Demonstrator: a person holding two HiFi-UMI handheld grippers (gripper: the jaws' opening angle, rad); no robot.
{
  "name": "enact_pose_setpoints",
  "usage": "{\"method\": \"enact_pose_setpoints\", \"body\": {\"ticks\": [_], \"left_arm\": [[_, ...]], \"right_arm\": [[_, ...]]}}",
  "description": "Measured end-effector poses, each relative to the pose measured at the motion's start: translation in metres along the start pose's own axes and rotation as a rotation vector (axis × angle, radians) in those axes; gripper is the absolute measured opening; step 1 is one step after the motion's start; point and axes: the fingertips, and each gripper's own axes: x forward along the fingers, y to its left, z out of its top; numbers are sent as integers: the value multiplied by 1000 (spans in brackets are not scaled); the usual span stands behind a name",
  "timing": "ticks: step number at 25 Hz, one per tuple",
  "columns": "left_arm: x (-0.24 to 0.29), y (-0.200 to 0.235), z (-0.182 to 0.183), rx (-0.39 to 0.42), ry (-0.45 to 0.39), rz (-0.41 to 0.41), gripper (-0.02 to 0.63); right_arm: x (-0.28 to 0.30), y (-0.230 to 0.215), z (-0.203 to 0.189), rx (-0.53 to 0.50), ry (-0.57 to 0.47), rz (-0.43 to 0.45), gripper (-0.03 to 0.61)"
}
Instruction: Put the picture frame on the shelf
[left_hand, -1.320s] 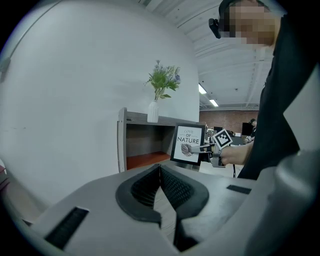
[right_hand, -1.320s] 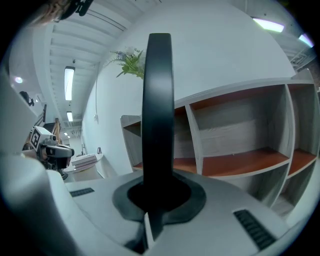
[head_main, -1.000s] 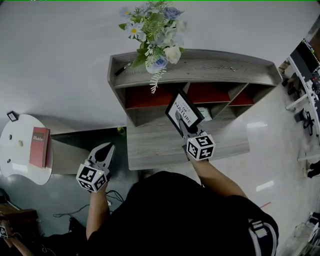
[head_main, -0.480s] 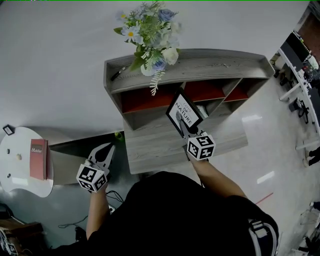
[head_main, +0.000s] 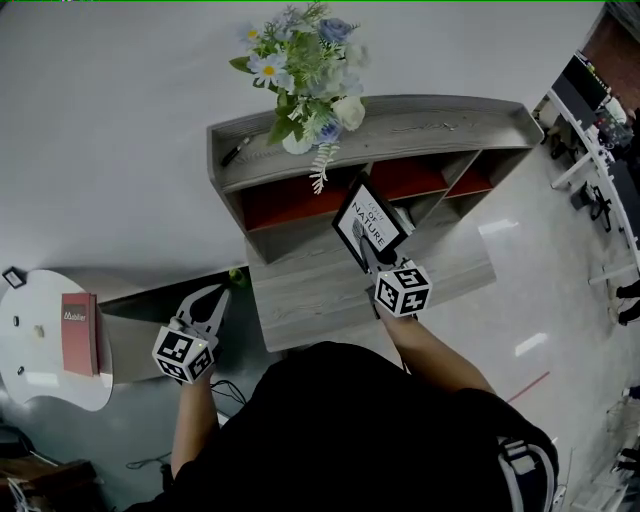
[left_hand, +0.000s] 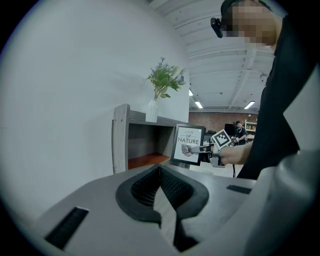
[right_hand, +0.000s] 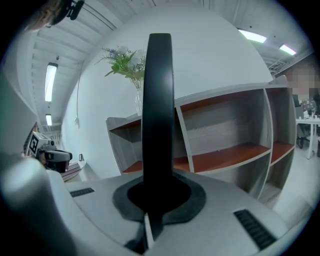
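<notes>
Head view: bright, flat light, no harsh shadows. Heavy fisheye, shelf (head_main: 400, 125) edges bowed. Glare patches on glossy floor (head_main: 560, 300), soft shadow under the shelf's left side.

Left gripper view: black round vignette, white wall (left_hand: 75, 100) evenly lit, ceiling lamps (left_hand: 199, 105) small and hot far back, foreground kinda soft.

Right gripper view: same vignette, picture frame (right_hand: 159, 125) edge just a dark blurry bar, ceiling tube (right_hand: 50, 75) blown out.

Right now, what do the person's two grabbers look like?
The left gripper and right gripper look alike: grey, pointed jaws with dark inner pads, each with a white cube covered in black square markers. The person wears a black top.
</notes>
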Motion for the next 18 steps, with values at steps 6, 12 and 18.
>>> {"method": "enact_pose_setpoints", "body": {"ticks": [6, 12, 18], "left_arm": [[1, 12, -1, 0, 4, -24, 19], [-1, 20, -2, -2, 5, -36, 20], [-5, 29, -6, -2, 9, -36, 20]], "right_arm": [[6, 1, -1, 22, -5, -30, 23], [12, 2, -3, 50, -3, -57, 23], [21, 0, -3, 76, -9, -74, 23]]}}
